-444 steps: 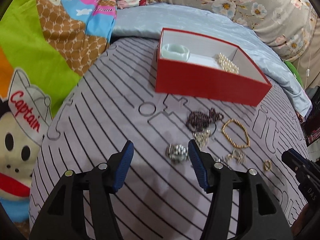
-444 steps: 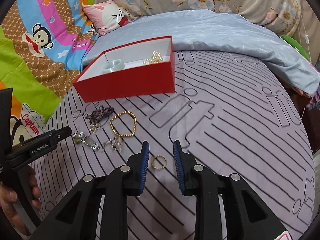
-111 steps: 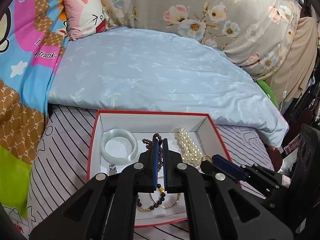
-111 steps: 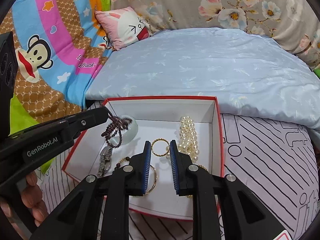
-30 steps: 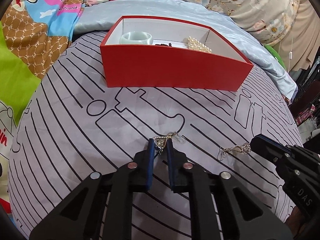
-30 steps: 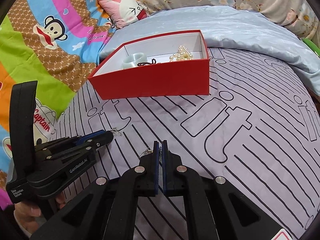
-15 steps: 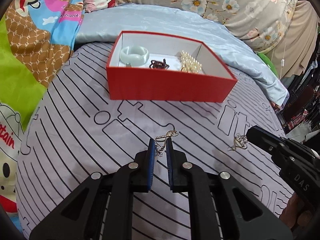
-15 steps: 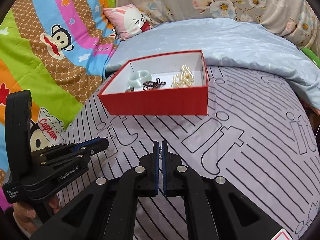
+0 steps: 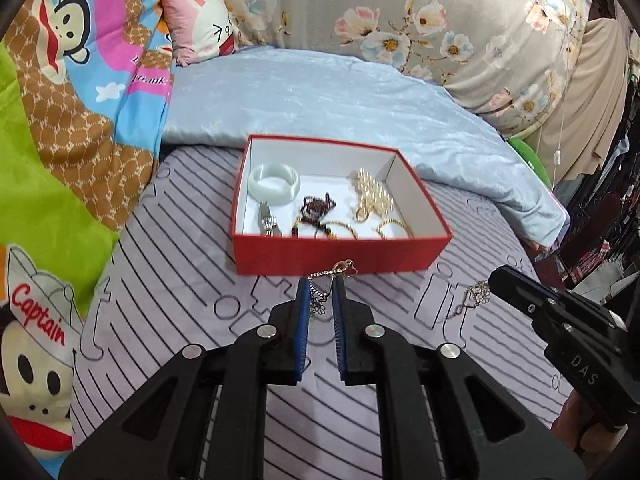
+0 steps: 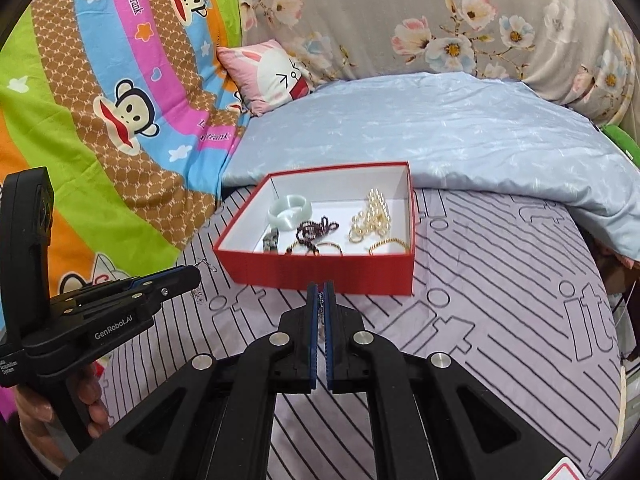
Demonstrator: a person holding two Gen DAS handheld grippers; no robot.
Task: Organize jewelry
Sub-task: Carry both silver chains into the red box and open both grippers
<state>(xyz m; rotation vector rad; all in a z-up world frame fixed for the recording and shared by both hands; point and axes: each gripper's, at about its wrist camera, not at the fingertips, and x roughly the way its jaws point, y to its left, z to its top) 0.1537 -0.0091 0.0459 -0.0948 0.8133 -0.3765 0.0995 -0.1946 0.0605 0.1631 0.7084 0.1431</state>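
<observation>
A red box (image 9: 340,258) (image 10: 320,274) with a white inside stands on the striped purple sheet. It holds a pale jade bangle (image 9: 274,182), a dark bead string (image 9: 318,206), pearls (image 9: 372,198), gold bracelets and a silver piece. My left gripper (image 9: 320,286) is shut on a gold earring (image 9: 340,270), held above the sheet just in front of the box. My right gripper (image 10: 321,292) is shut on a second earring (image 9: 476,292), which dangles from its tip in the left wrist view, right of the box.
A light blue quilt (image 10: 440,136) lies behind the box. A pink bunny pillow (image 10: 268,74) and a monkey-print blanket (image 10: 100,120) lie at the left, floral bedding (image 9: 440,20) at the back. The bed's edge is at the right.
Both grippers have lifted their earrings off the sheet and moved closer to the red box. The box's contents show more fully now.
</observation>
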